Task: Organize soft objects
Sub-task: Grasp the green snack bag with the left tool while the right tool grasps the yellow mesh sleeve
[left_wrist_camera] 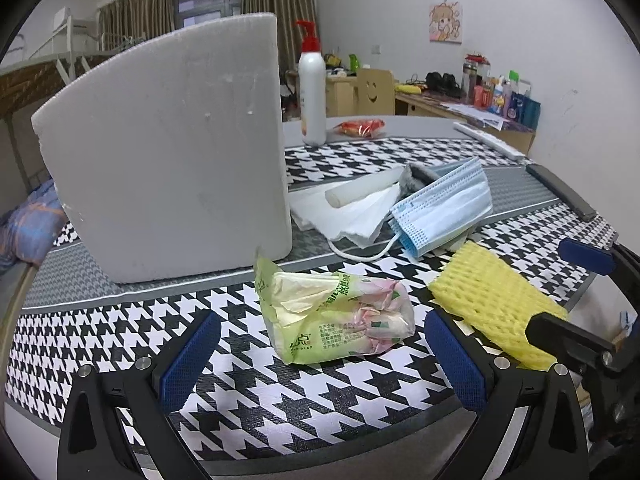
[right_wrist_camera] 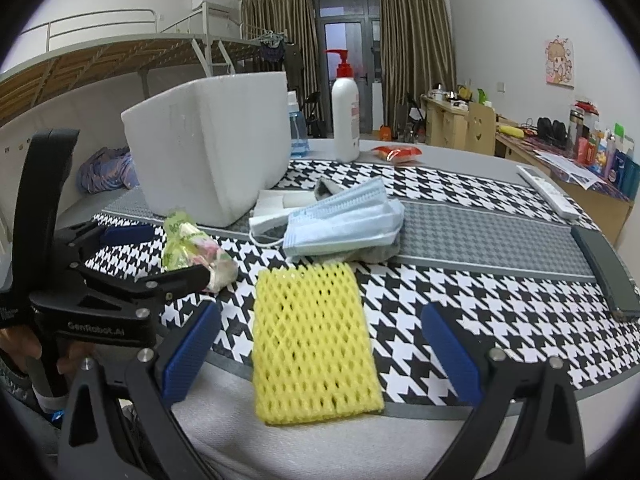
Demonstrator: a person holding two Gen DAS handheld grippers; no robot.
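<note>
Your left gripper [left_wrist_camera: 322,356] gapes around the tissue pack [left_wrist_camera: 336,316] at centre frame; your right gripper [right_wrist_camera: 320,356] gapes around the yellow foam net [right_wrist_camera: 314,344], centre frame.

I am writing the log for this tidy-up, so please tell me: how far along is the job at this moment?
Nothing looks put away yet. The tissue pack, yellow foam net, face masks and white tissues all lie loose on the table beside the white foam box, whose inside is hidden. The left gripper and right gripper are open and hold nothing. All sorting remains.
</note>
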